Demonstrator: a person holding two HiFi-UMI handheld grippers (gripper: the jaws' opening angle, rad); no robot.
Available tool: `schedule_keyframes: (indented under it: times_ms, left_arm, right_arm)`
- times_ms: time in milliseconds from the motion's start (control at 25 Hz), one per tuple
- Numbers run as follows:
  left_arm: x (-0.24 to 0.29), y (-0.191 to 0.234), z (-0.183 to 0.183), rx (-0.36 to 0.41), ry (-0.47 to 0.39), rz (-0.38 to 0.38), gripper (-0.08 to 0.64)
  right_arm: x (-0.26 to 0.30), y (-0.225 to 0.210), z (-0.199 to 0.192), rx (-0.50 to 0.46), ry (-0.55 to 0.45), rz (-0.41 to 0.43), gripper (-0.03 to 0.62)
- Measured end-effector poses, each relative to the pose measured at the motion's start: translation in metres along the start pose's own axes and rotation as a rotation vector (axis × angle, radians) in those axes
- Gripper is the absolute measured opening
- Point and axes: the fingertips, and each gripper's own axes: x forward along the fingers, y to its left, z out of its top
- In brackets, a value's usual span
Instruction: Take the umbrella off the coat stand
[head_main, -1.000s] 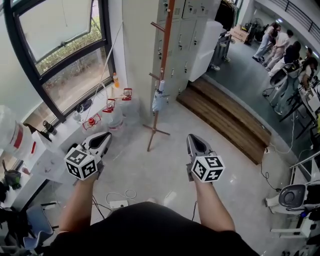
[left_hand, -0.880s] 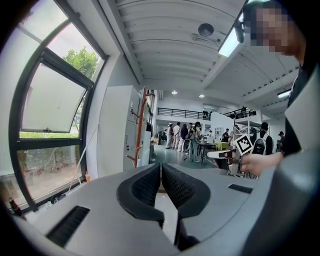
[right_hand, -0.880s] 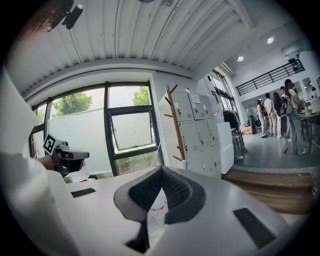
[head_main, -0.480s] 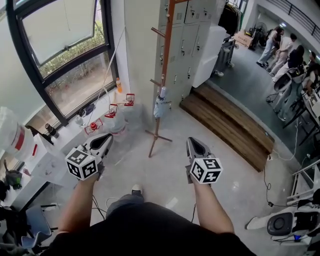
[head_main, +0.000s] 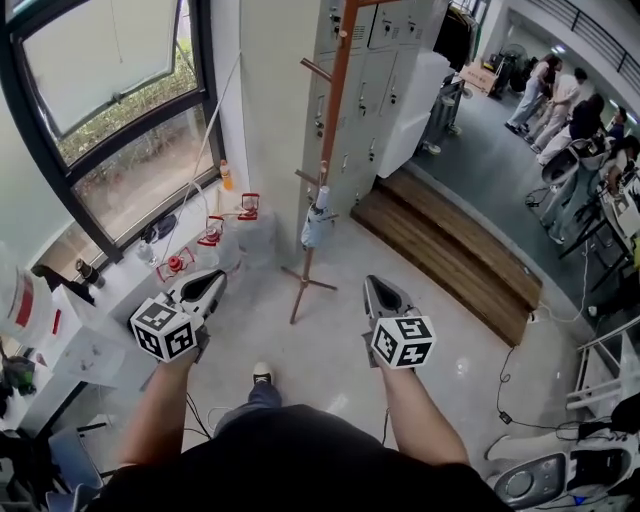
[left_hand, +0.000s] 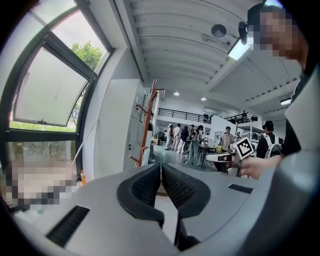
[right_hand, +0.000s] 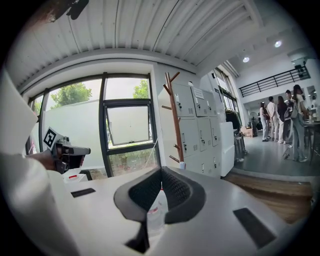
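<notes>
A brown wooden coat stand (head_main: 326, 150) rises in front of the grey lockers, its feet on the floor ahead of me. A folded pale blue umbrella (head_main: 318, 222) hangs from a low peg on it, white handle up. Both grippers are held out short of the stand, apart from it. My left gripper (head_main: 214, 280) is shut and empty, left of the stand's base. At the right of the base, my right gripper (head_main: 371, 284) is shut and empty too. The stand (left_hand: 146, 125) shows past the closed left gripper (left_hand: 161, 165). Beyond the right gripper (right_hand: 161, 171) stand the pole (right_hand: 174, 117) and the umbrella's handle (right_hand: 182, 164).
Water jugs with red caps (head_main: 215, 240) stand under the window (head_main: 120, 110). A white table (head_main: 95, 340) is at my left. Grey lockers (head_main: 375, 80) and a wooden step (head_main: 450, 250) lie behind the stand. People (head_main: 560, 95) stand far right. A cable (head_main: 510, 380) trails on the floor.
I have stepped towards the stand; my foot now shows on the floor below the grippers. Both grippers stay shut and level, the right one a little further forward.
</notes>
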Motion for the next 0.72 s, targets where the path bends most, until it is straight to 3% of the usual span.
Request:
schedule_keyframes:
  times_ms: [720]
  left_arm:
    - [0.141, 0.178, 0.042, -0.004, 0.062, -0.105, 0.032]
  right_arm:
    - [0.196, -0.042, 0.048, 0.035, 0.021, -0.102, 0.015]
